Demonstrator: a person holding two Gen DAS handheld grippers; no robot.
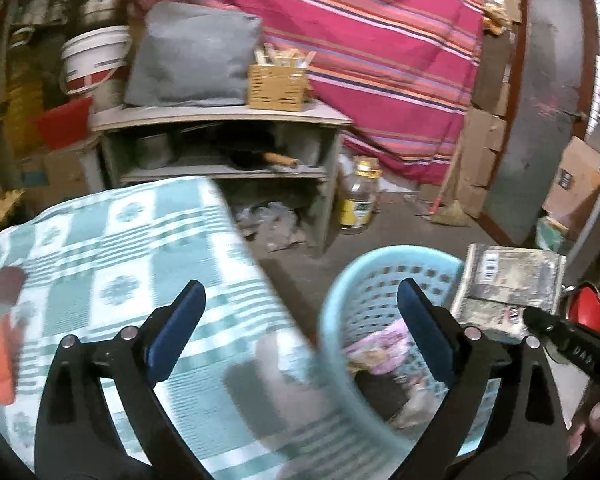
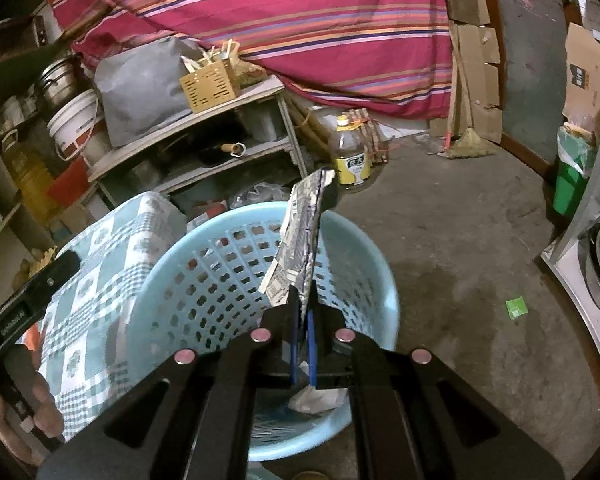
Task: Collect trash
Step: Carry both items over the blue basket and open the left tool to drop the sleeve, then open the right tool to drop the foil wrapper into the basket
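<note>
A light blue perforated trash basket point(image 1: 340, 280) point(image 2: 204, 280) stands on the floor beside the table. It holds several crumpled wrappers point(image 1: 380, 350). My right gripper point(image 2: 303, 300) is shut on a silver foil wrapper point(image 2: 304, 232) and holds it upright over the basket. The same wrapper point(image 1: 508, 284) shows at the right of the left wrist view, with the right gripper's tip point(image 1: 540, 320) on it. My left gripper point(image 1: 300, 300) is open and empty, between the table edge and the basket. An orange item point(image 1: 2, 356) lies on the cloth at far left.
A table with a green-and-white checked cloth point(image 1: 120, 264) is at the left. Behind stand a grey shelf unit point(image 1: 220, 120), a white bucket point(image 1: 94, 60), an oil bottle point(image 1: 358, 196) and a broom point(image 2: 466, 144). A small green scrap point(image 2: 516, 307) lies on the concrete floor.
</note>
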